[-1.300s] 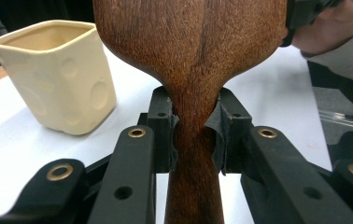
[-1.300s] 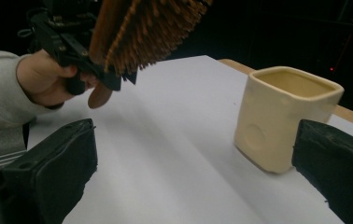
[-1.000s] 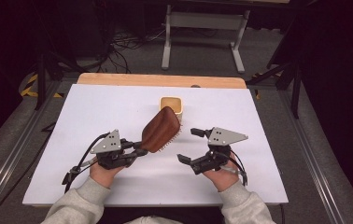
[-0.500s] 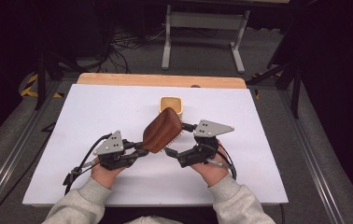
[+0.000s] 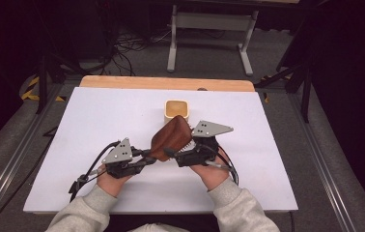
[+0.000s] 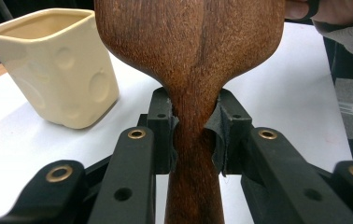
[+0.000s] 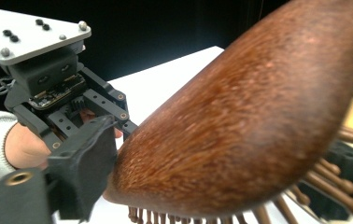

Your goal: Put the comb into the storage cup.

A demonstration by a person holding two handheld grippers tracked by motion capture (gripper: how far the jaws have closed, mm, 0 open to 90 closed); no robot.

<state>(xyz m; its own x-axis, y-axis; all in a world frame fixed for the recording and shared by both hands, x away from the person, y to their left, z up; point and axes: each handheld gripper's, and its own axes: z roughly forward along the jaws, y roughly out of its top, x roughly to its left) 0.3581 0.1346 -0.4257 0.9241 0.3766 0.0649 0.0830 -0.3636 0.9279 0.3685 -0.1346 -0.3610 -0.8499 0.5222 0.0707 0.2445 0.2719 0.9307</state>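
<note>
From the high view, a wooden hairbrush (image 5: pixel 172 139) is seen held up over the white surface (image 5: pixel 98 121), tilted, just in front of a cream cup (image 5: pixel 176 109). The left tongs (image 5: pixel 147 159) are clamped on its handle end, and the right tongs (image 5: pixel 183 155) are brought in at the bristle side of the head, their jaws having just been closing.

In the left gripper view, the narrow neck of the hairbrush (image 6: pixel 194 93) is pinched firmly between the 2 black pads, with the cream cup (image 6: pixel 53 65) standing near on the left, dimpled with round hollows.

In the right gripper view, the brown back of the hairbrush (image 7: pixel 249 121) is seen between the 2 jaws, pins (image 7: pixel 324 179) pointing down; whether the pads press on it cannot be told. The left tongs (image 7: pixel 114 126) are seen beyond, at the handle. No writing or brand can be read anywhere.
</note>
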